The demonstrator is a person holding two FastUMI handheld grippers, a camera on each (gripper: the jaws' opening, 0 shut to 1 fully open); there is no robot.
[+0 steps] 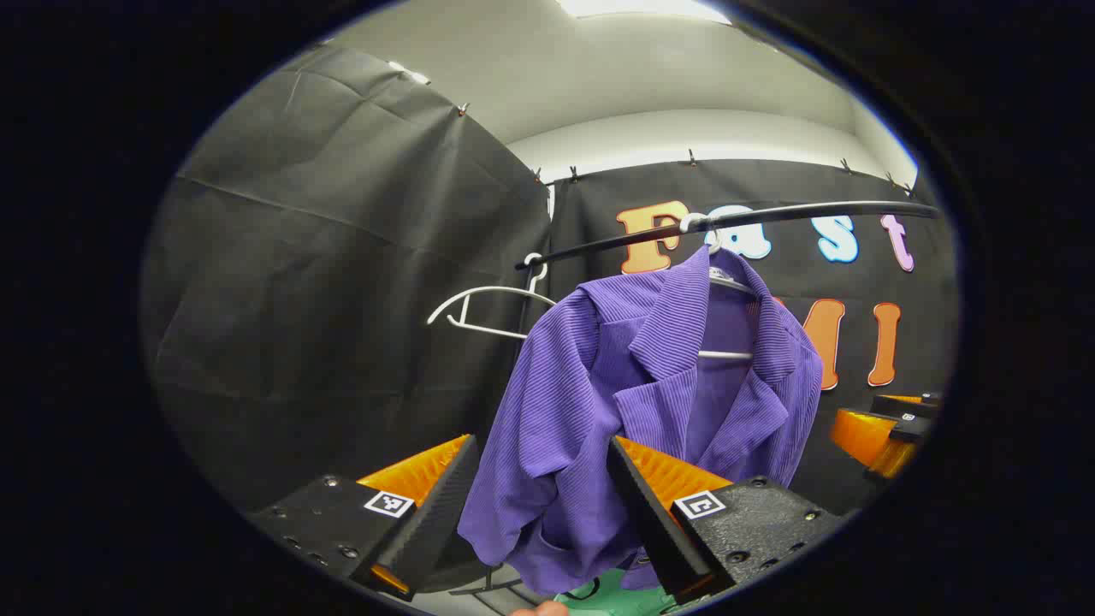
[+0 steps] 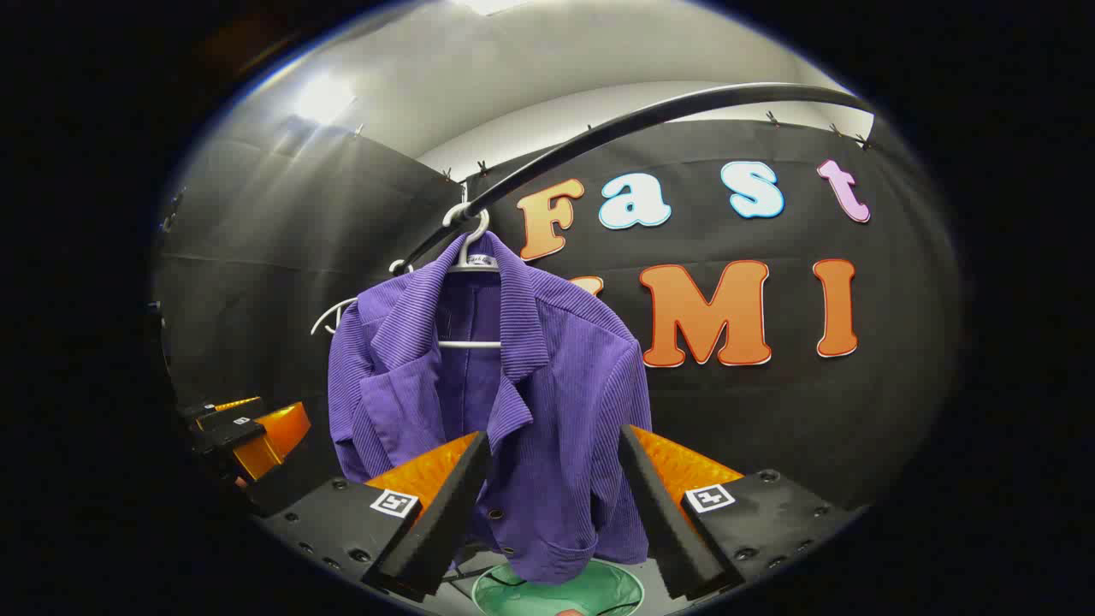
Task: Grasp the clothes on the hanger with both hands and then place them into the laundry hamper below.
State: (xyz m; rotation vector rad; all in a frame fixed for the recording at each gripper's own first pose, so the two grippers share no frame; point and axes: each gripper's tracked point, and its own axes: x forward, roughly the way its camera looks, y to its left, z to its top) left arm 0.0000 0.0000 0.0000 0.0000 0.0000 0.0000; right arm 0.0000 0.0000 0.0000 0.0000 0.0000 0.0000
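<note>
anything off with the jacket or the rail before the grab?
Nothing stands out. The purple jacket hangs on its white hanger from the rail, with the green hamper below. An empty hanger hangs beside it. Both grippers, left and right, are open.

Left gripper view: camera rides on left hand-held gripper (image 1: 539,505), faces forward and slightly up, close to purple ribbed jacket (image 1: 650,402) on white wire hanger (image 1: 723,282), seen from jacket's left side. Right gripper view: camera on right hand-held gripper (image 2: 552,496), same upward tilt, close, from jacket's right side. Shared: jacket, curved black rail (image 2: 633,124), green round hamper (image 2: 556,595) low, each other's gripper at frame edge.
</note>
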